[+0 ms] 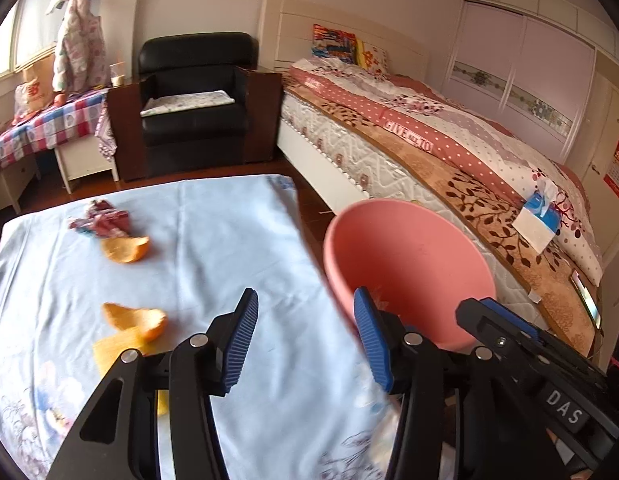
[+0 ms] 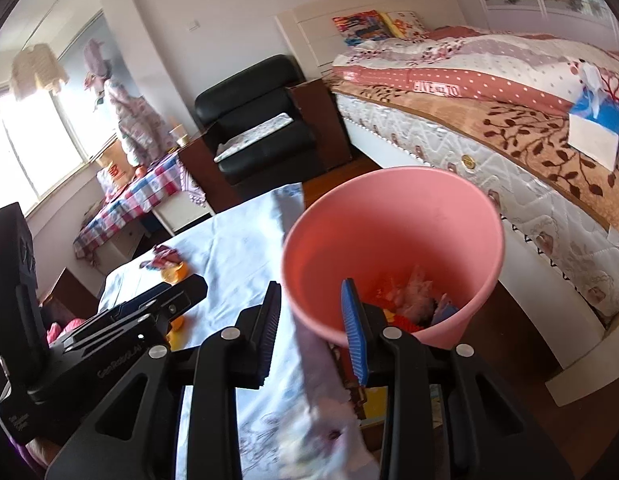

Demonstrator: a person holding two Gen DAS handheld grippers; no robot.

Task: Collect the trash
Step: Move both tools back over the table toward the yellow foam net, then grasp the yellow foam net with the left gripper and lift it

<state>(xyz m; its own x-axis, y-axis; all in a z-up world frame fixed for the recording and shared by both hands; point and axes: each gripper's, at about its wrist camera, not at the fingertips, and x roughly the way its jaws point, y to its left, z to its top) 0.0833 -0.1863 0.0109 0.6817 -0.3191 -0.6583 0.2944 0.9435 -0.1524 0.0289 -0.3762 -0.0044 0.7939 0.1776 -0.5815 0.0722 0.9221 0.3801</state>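
A pink bin (image 2: 389,232) stands off the table's right edge, toward the bed, with scraps of trash (image 2: 413,300) at its bottom. My right gripper (image 2: 312,330) hangs over the bin's near rim, open, with nothing gripped. My left gripper (image 1: 307,336) is open over the pale blue tablecloth (image 1: 229,240) and holds nothing. On the cloth lie a crumpled red wrapper (image 1: 101,222), one orange peel (image 1: 125,249) beside it, and another orange peel (image 1: 137,322) nearer, with a yellow piece (image 1: 117,350) against it. The pink bin (image 1: 405,268) also shows to the right of my left gripper.
A bed (image 1: 429,140) with a patterned quilt runs along the right, with a blue tissue box (image 1: 539,216) on it. A black armchair (image 1: 197,92) stands beyond the table. A side table with a checked cloth (image 1: 49,124) sits by the window at far left.
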